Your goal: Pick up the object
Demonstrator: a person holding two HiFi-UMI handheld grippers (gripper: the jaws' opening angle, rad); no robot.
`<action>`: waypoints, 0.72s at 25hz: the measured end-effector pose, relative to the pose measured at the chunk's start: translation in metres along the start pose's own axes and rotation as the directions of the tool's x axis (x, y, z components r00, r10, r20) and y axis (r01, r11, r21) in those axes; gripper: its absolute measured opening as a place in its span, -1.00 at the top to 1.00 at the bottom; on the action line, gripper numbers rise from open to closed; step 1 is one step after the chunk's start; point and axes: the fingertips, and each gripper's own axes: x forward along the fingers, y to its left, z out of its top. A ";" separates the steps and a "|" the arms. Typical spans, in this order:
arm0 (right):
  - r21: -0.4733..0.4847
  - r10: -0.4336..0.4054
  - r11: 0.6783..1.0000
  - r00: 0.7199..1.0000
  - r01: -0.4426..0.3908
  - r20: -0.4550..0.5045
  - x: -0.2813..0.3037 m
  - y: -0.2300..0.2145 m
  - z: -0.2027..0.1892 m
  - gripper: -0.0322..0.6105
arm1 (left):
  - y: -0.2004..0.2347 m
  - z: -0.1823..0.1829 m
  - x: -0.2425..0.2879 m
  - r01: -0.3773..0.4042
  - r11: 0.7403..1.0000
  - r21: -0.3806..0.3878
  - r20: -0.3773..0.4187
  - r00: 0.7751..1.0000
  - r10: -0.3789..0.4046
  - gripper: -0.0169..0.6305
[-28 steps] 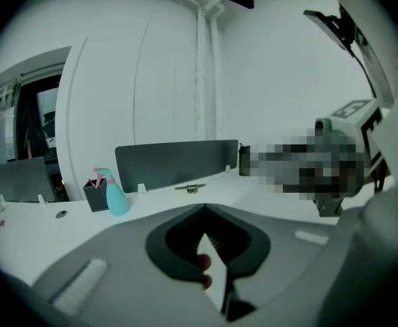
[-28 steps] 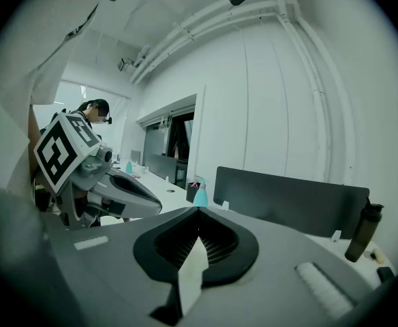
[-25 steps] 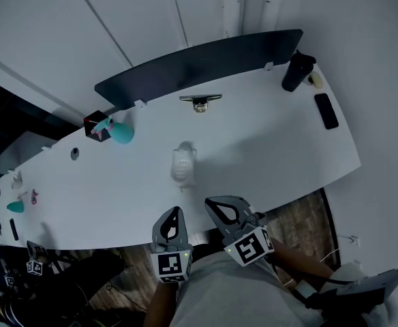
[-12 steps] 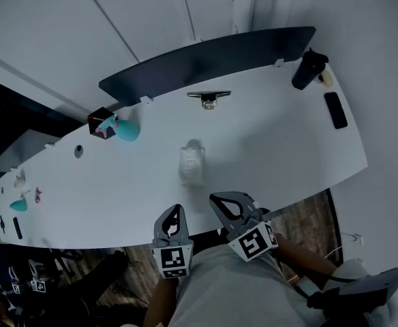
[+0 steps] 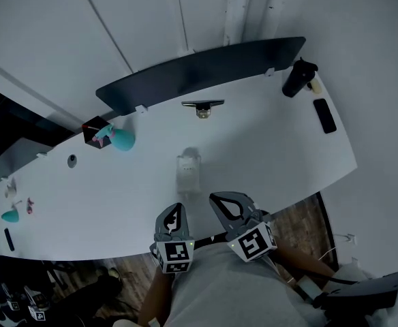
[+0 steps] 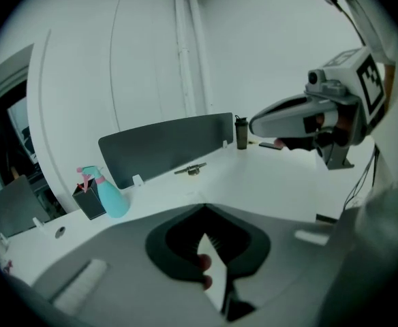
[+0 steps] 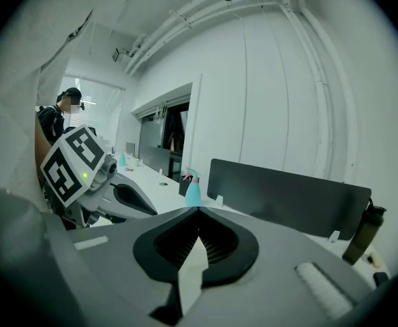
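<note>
white table with pale object

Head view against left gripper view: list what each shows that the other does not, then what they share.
Only the head view: the clear object at mid-table, the wooden floor, and the left gripper seen from outside, beside the right gripper.
Only the left gripper view: the left gripper's own jaws from close up, shut with nothing between them.
Both: the white table, dark divider panel, teal spray bottle, black box, dark bottle and the right gripper.
</note>
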 end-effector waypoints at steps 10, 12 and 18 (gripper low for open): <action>0.034 -0.039 0.999 0.999 0.040 -0.012 -0.002 -0.004 -0.004 0.90 | -0.003 -0.015 0.022 0.126 0.982 0.144 -0.148 0.983 -0.104 0.43; 0.040 -0.053 0.998 0.998 0.054 -0.012 -0.004 -0.007 -0.005 0.90 | -0.005 -0.017 0.028 0.157 0.981 0.118 -0.186 0.974 -0.133 0.16; 0.062 -0.097 0.993 0.995 0.098 -0.016 -0.010 -0.020 -0.011 0.89 | -0.006 -0.020 0.058 0.205 0.979 -0.012 -0.282 0.938 -0.201 -0.71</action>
